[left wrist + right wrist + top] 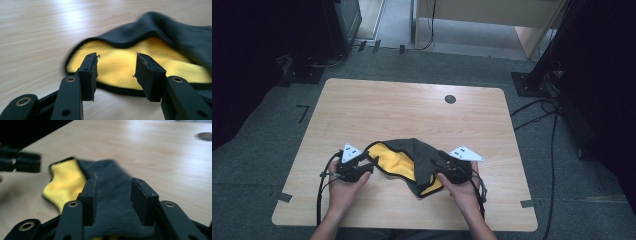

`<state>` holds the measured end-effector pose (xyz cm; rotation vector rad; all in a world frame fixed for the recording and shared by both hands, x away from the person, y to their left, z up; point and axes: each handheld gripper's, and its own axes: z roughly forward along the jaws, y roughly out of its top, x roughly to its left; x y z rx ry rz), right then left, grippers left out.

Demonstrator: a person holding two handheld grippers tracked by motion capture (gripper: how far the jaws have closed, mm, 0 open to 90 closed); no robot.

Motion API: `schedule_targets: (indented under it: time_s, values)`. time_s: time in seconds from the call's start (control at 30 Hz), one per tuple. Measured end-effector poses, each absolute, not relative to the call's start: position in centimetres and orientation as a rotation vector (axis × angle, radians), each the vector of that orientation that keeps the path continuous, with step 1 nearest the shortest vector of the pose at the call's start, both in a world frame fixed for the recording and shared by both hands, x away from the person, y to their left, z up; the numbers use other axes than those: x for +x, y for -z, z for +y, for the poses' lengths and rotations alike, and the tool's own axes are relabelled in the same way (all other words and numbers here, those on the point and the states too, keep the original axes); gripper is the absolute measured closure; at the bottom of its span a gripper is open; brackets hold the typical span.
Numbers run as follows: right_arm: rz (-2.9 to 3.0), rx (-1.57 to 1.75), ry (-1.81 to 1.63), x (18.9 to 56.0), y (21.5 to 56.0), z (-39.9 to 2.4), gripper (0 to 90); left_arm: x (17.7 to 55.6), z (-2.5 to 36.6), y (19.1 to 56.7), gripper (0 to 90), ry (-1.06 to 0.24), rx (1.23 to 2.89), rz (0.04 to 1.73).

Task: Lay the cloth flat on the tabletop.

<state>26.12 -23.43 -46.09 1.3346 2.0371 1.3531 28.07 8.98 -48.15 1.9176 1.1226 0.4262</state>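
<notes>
Lab-like room, grey carpet floor (257,165), bare wooden table (412,107), stand bases, trailing cables (537,112)

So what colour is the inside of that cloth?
Bright yellow, under a dark grey outer side; the cloth shows it best in the left gripper view.

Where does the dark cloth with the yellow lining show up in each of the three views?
High view: the cloth lies near the table's front edge, between the two hands.
Left gripper view: the cloth is at centre and right, beyond the open fingers, yellow lining facing the camera.
Right gripper view: the cloth is at lower centre, between and under the fingers.
Shared landmark: the cloth's black-edged yellow lining, on the light wooden table.
</notes>
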Motion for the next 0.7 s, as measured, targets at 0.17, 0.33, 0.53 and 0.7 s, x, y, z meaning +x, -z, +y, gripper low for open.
schedule_targets:
  time_s: [0.17,0.33,0.53,0.7]
  values:
    - [2.261,1.261,-1.251,26.2,47.6,-20.8,51.1,26.7,4.4,49.1,47.7,-0.374,2.067,0.953]
    - [2.355,1.248,-1.085,26.3,49.1,-20.0,61.4,26.4,2.3,51.0,60.5,-0.435,2.201,0.958]
    - [2.315,1.27,-1.092,26.6,49.0,-20.7,79.1,27.0,3.6,51.0,82.3,-0.407,2.17,1.001]
    - [2.228,1.3,-1.12,26.7,48.3,-21.9,81.8,27.2,4.5,50.6,83.7,-0.401,2.16,1.011]
